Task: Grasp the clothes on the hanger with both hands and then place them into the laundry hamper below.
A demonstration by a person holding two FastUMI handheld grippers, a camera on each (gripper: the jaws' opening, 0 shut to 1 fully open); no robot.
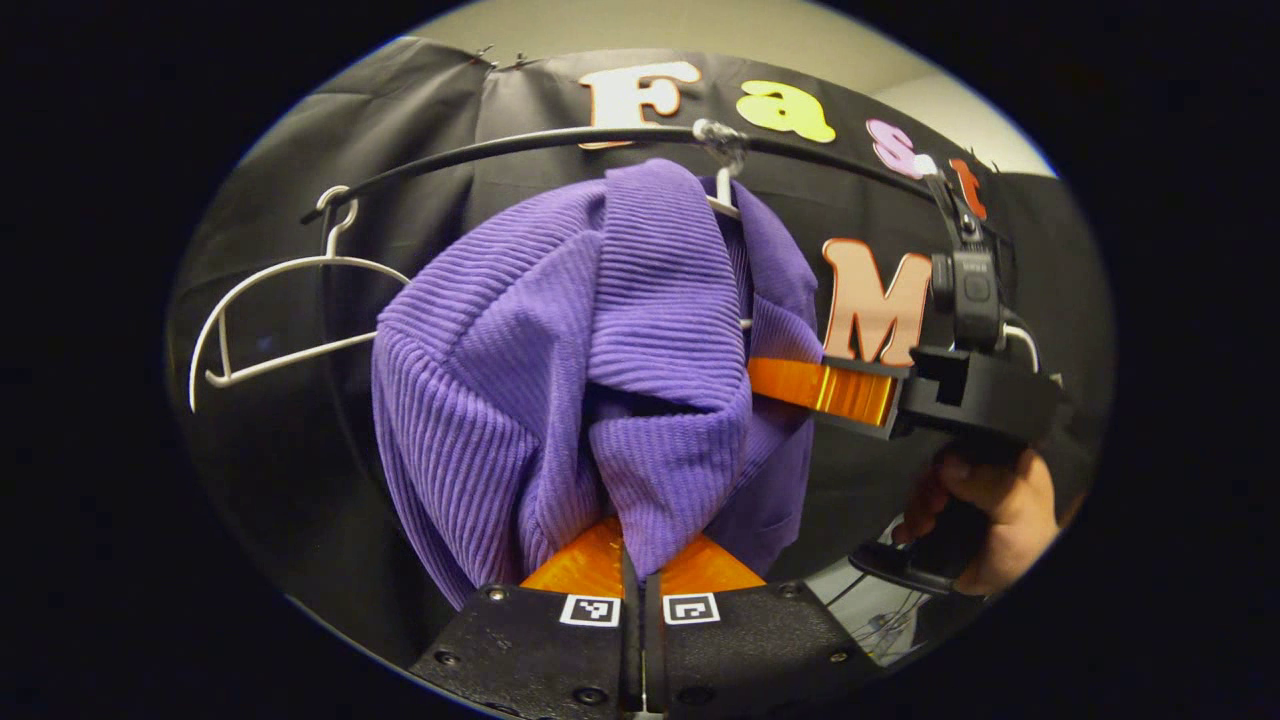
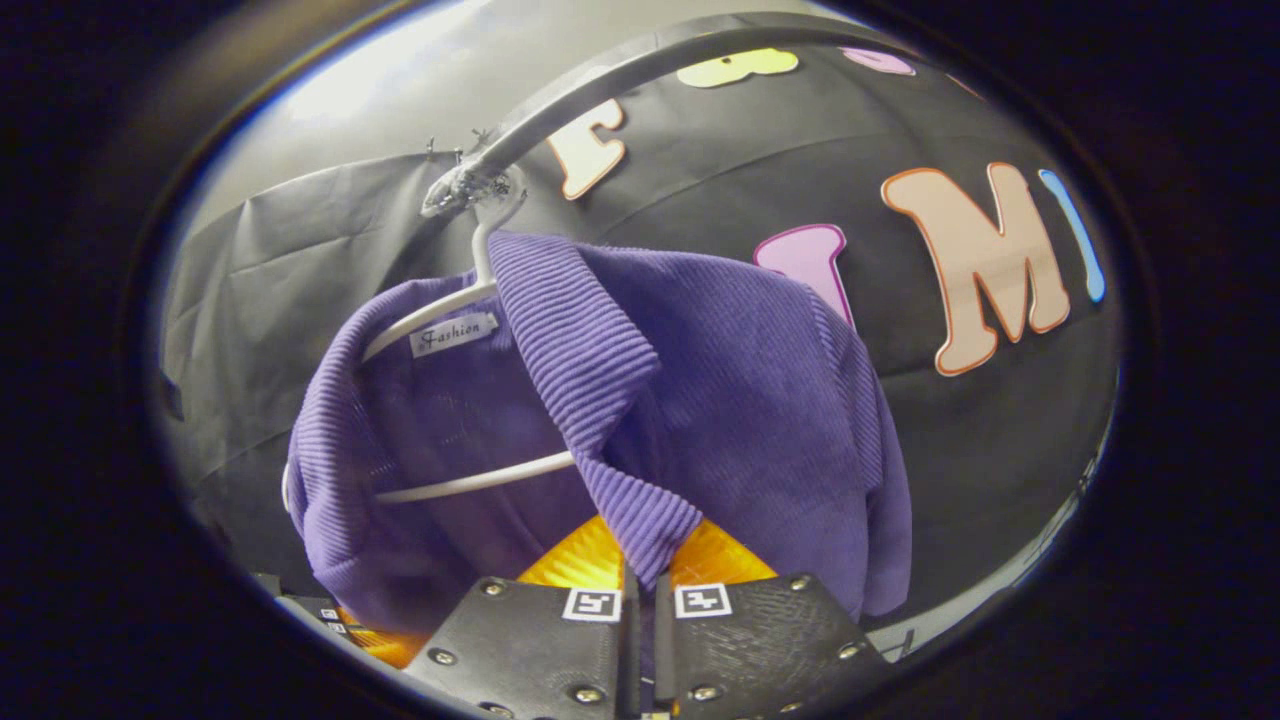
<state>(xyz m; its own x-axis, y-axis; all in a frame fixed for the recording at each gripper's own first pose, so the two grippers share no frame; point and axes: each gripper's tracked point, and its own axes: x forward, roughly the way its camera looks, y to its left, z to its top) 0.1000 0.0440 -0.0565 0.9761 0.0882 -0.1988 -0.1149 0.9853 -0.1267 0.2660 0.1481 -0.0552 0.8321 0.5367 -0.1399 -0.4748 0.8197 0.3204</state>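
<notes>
A purple ribbed garment [image 1: 600, 350] hangs bunched on a white hanger [image 1: 722, 190] hooked to a black rail [image 1: 500, 145]. My left gripper [image 1: 632, 545] is shut on a fold at the garment's lower middle. In the left gripper view, the right gripper [image 1: 762, 380] reaches in from the right, with its fingers pressed into the garment's right edge and a hand [image 1: 1000, 520] on its handle. In the right gripper view, the right gripper [image 2: 640, 560] is shut on a hanging fold of the garment [image 2: 720, 400]. The hanger's bar [image 2: 470, 480] crosses inside the garment there.
An empty white hanger [image 1: 270, 320] hangs on the rail left of the garment. The rail [image 2: 640, 65] curves overhead in the right gripper view. The booth's black cloth wall stands close behind. Part of the left gripper [image 2: 340, 620] shows low and left.
</notes>
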